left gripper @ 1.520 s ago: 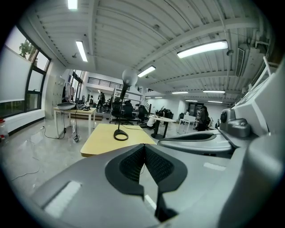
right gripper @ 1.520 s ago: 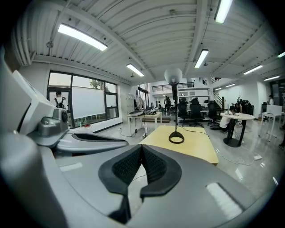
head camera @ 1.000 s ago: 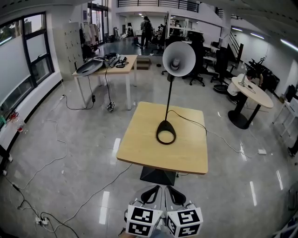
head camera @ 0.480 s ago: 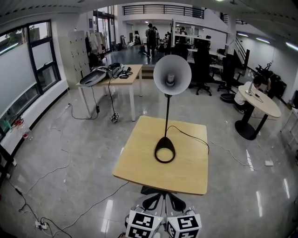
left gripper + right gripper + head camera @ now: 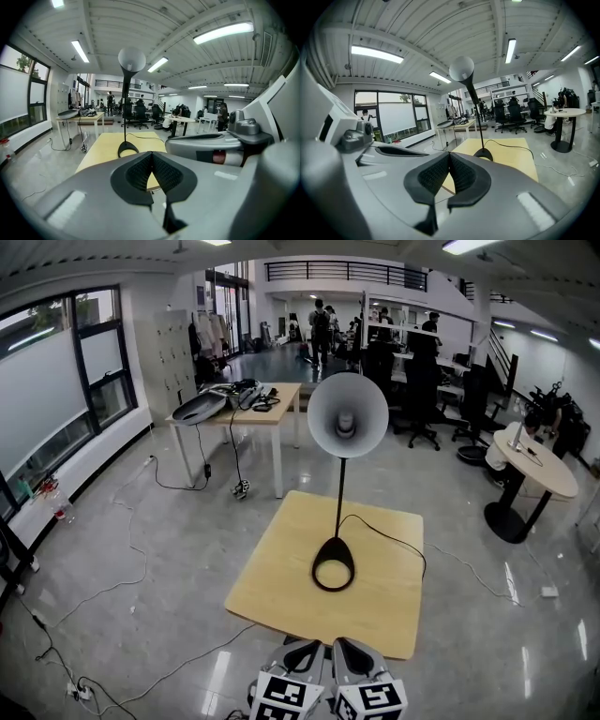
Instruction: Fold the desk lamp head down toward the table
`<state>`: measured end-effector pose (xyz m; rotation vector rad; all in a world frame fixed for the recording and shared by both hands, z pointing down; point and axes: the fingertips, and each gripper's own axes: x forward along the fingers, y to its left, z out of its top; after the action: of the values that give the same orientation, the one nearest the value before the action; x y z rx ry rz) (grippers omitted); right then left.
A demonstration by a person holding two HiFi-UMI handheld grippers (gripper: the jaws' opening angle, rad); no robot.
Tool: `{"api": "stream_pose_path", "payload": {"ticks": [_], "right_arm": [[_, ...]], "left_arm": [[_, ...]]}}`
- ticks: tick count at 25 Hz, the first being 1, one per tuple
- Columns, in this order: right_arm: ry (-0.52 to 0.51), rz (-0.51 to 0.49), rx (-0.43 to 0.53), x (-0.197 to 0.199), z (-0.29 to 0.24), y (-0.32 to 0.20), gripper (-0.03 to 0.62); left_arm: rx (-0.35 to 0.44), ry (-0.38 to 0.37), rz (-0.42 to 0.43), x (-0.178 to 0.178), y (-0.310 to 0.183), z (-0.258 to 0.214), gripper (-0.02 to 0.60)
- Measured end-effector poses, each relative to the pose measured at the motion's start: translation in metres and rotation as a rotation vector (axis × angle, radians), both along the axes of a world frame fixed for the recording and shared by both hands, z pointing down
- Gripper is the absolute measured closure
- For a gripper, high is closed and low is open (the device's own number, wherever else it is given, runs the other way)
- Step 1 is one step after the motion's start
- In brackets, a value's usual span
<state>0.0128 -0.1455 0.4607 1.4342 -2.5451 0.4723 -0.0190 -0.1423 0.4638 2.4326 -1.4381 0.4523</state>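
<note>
A light wooden square tabletop [image 5: 281,568] stands in the middle of a big, bright room with a shiny grey floor [image 5: 141,549]. On the tabletop stands a tall black desk lamp with a round white shade [image 5: 348,415]. Its black ring-shaped base [image 5: 333,550] sits near the middle of the wood, and a thin black cord [image 5: 389,540] runs from it across the tabletop to the right edge. The lamp head is up high on its thin pole and is not folded down. Both tools are low, side by side, just in front of the near edge of the tabletop and well apart from the lamp. The left hand-held gripper [image 5: 152,154] has its black pads pressed together with nothing between them. The right hand-held gripper [image 5: 449,154] is closed the same way and holds nothing. Big windows [image 5: 56,381] fill the left wall. Behind the lamp stands a long pale table [image 5: 272,409] with things piled on it. A round white table [image 5: 539,460] stands at the right, with black office chairs [image 5: 422,381] near it. Loose cables [image 5: 103,587] lie on the floor at the left.
</note>
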Motion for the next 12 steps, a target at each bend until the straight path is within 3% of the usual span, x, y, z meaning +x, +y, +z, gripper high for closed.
{"api": "stream_pose_path", "payload": {"ticks": [6,12], "right_arm": [[0.013,-0.011,-0.001,0.002,0.002,-0.001,0.589],[0.018,0.034,0.015,0.011,-0.001,-0.008,0.589]], "left_arm": [[0.011,0.011,-0.010,0.003,-0.004,-0.003,0.566],[0.020,0.018,0.045,0.014,-0.010,-0.003,0.566]]}}
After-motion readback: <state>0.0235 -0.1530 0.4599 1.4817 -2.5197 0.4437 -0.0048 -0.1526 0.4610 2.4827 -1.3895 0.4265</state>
